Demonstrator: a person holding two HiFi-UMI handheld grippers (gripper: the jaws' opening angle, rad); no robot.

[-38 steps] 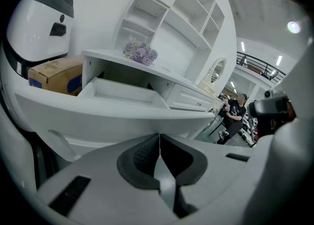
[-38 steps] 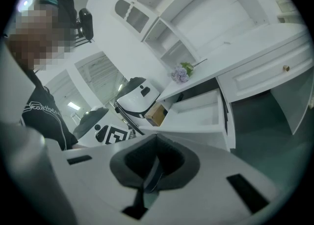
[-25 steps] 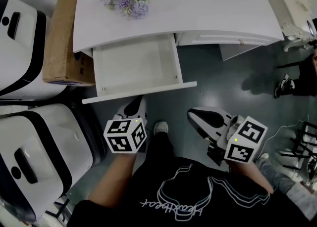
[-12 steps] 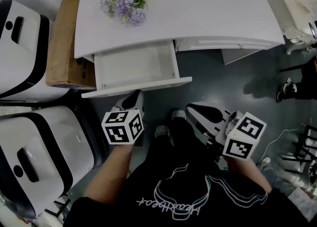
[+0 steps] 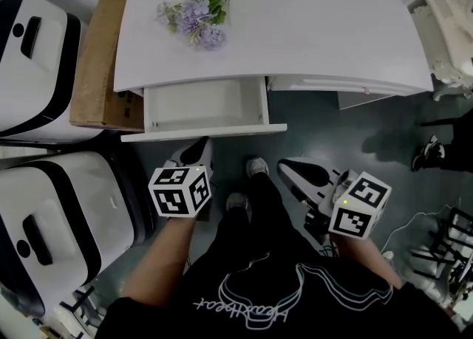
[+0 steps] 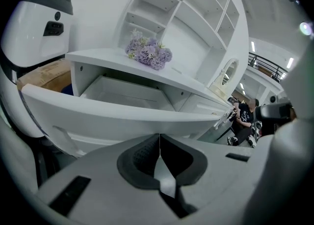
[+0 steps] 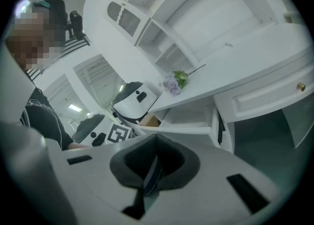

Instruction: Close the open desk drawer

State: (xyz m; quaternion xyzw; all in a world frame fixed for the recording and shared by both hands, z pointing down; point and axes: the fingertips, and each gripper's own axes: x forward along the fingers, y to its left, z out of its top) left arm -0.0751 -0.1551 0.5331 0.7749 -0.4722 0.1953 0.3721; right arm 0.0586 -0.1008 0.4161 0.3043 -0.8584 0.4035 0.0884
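Note:
The white desk [image 5: 310, 27] has its left drawer [image 5: 203, 105] partly pulled out and empty. The drawer's front panel [image 5: 204, 132] faces me. My left gripper [image 5: 196, 149] is shut with nothing in it, its tips right against the front panel. In the left gripper view the panel [image 6: 122, 113] fills the space just beyond the shut left gripper [image 6: 159, 140]. My right gripper [image 5: 293, 170] hangs below the desk's knee gap, shut and empty, away from the drawer. The right gripper view shows the drawer [image 7: 189, 121] past the shut right gripper [image 7: 156, 145].
Purple flowers [image 5: 196, 12] lie on the desktop. A cardboard box [image 5: 100, 57] and two white-and-black machines [image 5: 29, 49] [image 5: 59, 219] stand left of the desk. A shut drawer [image 5: 347, 83] is at the right. My feet [image 5: 255, 168] stand under the drawer. Someone's shoe [image 5: 423, 154] shows far right.
The drawer has slid well back into the desk. My left gripper has moved forward with its front panel. The right gripper has barely moved.

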